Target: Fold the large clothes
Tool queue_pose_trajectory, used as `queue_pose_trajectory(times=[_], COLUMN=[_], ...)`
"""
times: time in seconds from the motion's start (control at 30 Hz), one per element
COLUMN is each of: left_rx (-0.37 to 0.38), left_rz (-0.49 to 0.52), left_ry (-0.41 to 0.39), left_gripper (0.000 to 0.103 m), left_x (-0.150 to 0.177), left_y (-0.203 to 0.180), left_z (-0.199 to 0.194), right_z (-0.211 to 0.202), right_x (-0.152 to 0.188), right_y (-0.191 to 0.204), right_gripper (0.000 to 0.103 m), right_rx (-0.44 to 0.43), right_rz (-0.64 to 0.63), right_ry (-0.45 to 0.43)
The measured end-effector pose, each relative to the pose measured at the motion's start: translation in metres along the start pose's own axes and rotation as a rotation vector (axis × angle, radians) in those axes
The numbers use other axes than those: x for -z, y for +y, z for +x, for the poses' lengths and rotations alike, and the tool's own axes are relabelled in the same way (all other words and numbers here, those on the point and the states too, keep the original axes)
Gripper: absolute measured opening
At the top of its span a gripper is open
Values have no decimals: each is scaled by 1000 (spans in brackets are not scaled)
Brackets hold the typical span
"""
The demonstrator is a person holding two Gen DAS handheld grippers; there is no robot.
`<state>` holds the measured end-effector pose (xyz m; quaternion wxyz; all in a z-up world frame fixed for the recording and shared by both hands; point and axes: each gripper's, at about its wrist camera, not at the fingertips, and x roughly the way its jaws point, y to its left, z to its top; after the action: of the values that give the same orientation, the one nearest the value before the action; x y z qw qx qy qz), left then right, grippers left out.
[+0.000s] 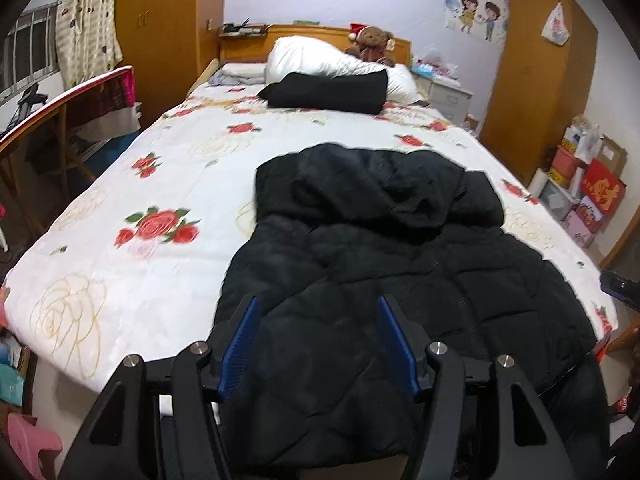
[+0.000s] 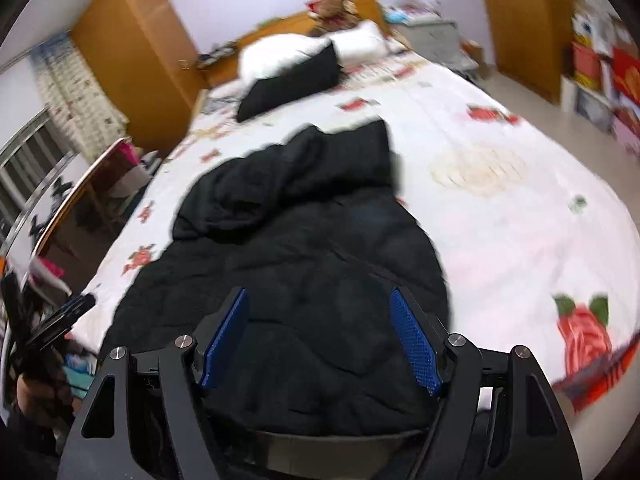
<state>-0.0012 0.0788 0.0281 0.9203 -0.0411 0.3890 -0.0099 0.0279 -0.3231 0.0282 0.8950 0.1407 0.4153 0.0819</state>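
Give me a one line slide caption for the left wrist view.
Open left gripper above a black padded jacket lying on a rose-print bedspread, folded black garment near the pillows.

You are in a home bedroom. A bed (image 1: 120, 264) with a rose-printed quilt fills the room, with white pillows (image 1: 312, 56) and a teddy bear (image 1: 374, 44) at the far wooden headboard (image 1: 312, 34). Wooden wardrobes (image 1: 544, 80) stand far left and right, a curtained window (image 1: 86, 20) on the left, and cartoon stickers (image 1: 478, 10) mark the far wall.
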Motion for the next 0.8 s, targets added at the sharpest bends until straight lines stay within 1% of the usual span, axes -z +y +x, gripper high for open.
queue_pose_trajectory(times=[0.1, 0.2, 0.33, 0.43, 0.53, 0.67, 0.8], left_rx=[-24, -38, -54, -69, -89, -86, -86], left_rz=[-17, -33, -51, -66, -69, -87, -87], left_ry=[21, 35, 53, 68, 91, 132, 139], left_gripper=[63, 63, 63, 63, 63, 63, 63], left_x=[8, 14, 19, 23, 27, 34, 35], left_y=[11, 20, 30, 38, 43, 49, 49], left_z=[8, 16, 29, 38, 48, 60, 62], right_z=[5, 9, 20, 30, 40, 48, 50], right_x=[5, 8, 11, 12, 15, 21, 24], right_y=[-25, -45, -62, -69, -70, -68, -65], right_gripper=[73, 73, 73, 73, 73, 73, 73], right_rx=[25, 33, 32, 14, 14, 8, -3], right_rz=[51, 91, 124, 151, 152, 141, 126], right_ry=[29, 45, 70, 98, 127, 159, 178])
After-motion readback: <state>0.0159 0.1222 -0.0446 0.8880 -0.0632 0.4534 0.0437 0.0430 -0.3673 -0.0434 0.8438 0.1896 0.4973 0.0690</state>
